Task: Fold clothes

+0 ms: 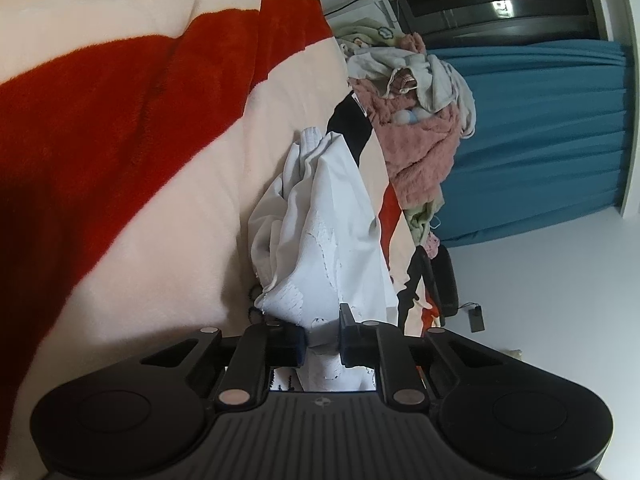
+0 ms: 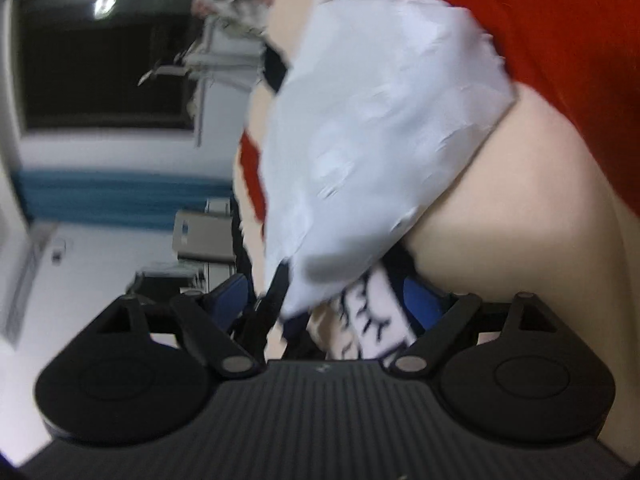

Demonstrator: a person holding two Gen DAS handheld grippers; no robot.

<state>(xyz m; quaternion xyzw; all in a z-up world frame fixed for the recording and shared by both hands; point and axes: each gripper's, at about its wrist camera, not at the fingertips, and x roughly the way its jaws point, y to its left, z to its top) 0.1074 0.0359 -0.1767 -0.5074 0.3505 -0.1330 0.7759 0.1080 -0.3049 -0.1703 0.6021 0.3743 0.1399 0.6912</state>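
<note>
I've got the white garment [image 1: 320, 216] bunched and creased on the cream-and-red blanket [image 1: 120, 100], pale raised patterning on its cloth. My left hand-held gripper [image 1: 323, 340] is clamped on its near edge. Right hand-held gripper [image 2: 332, 312] (blurred view) has fingers spread around the cloth [image 2: 372, 128].

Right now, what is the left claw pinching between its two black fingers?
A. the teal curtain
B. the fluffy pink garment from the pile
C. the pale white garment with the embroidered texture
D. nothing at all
C: in the left wrist view the left claw is closed on a fold of the pale white embroidered garment, while the fluffy pink garment stays on the pile behind.
</note>
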